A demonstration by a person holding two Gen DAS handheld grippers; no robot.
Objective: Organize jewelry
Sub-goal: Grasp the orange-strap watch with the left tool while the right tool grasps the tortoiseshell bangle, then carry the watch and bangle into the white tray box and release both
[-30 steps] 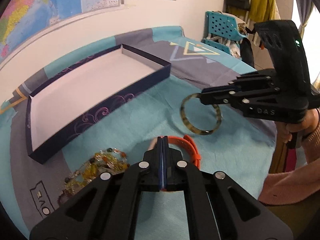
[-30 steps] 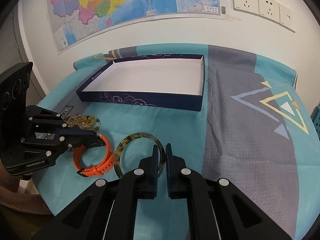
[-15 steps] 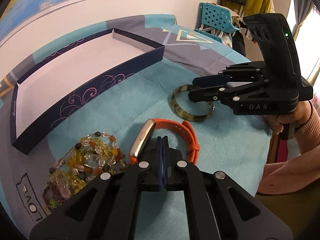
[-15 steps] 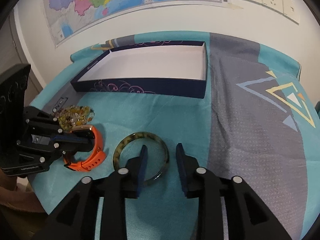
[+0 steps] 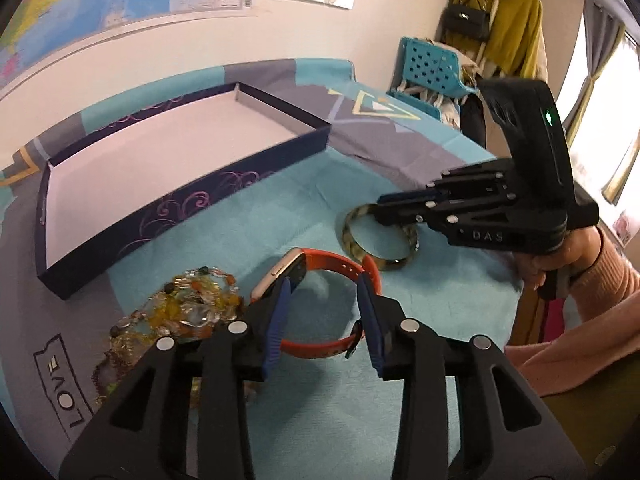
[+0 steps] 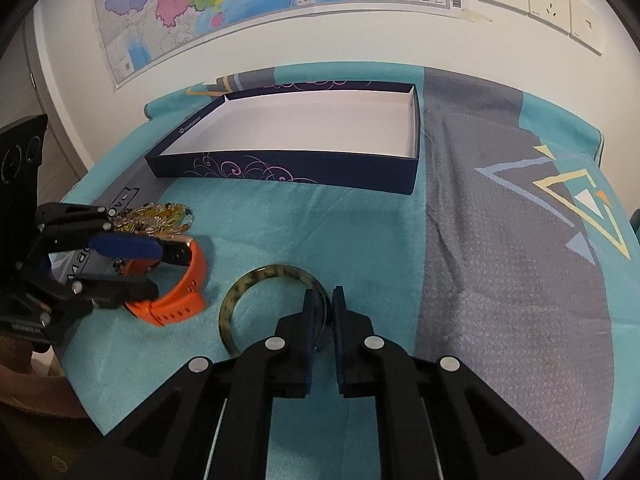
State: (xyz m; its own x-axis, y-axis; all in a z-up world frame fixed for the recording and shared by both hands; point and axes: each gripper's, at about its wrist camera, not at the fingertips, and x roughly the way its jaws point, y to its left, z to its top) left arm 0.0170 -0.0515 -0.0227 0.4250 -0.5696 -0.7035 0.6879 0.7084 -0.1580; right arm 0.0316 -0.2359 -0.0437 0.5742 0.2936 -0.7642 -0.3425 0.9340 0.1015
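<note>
Starting: box [image 6: 296,132] held nothing yet
Left tool [image 5: 325,294]: just parted, straddling orange watch [image 5: 332,264], unpressed
Right tool [image 6: 323,312]: just clenched on bangle [image 6: 256,276]
Beads [image 5: 188,304]: lay on counter

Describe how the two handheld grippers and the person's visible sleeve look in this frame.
Both are matte black plastic linkage grippers with round silver pivot bolts and blue finger pads. The right gripper has a tall black handle with a small green light and "DAS" lettering on its side. The left gripper looks the same in build, with an upright black handle. The right hand comes out of a pink knitted sleeve. No cables show.
</note>
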